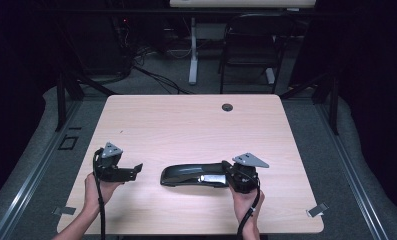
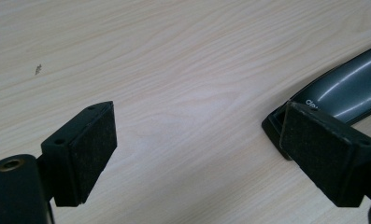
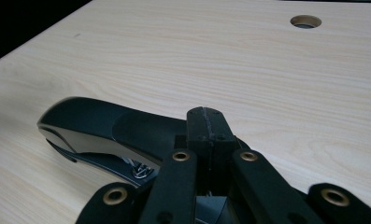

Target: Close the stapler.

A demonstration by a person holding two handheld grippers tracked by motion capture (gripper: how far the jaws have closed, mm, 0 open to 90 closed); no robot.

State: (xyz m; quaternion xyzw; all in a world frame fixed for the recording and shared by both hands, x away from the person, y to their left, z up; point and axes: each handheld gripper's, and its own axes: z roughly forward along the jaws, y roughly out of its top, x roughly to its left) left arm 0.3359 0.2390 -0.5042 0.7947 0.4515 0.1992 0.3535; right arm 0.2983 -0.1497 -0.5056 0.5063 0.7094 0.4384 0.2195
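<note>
Stapler [image 1: 193,175] is seen lying mid-counter [image 1: 186,120]. Right claw [image 3: 205,122] is pressed fully closed at its rear end, apparently pinning it; left claw [image 1: 134,170] is held wide beside its nose. A steadying left-claw grasp seems required next.

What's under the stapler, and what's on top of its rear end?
The stapler lies flat on the bare wooden table; nothing else shows beneath it. The right gripper, jaws shut, sits over its rear end and covers that part, so any grip there can't be seen.
</note>
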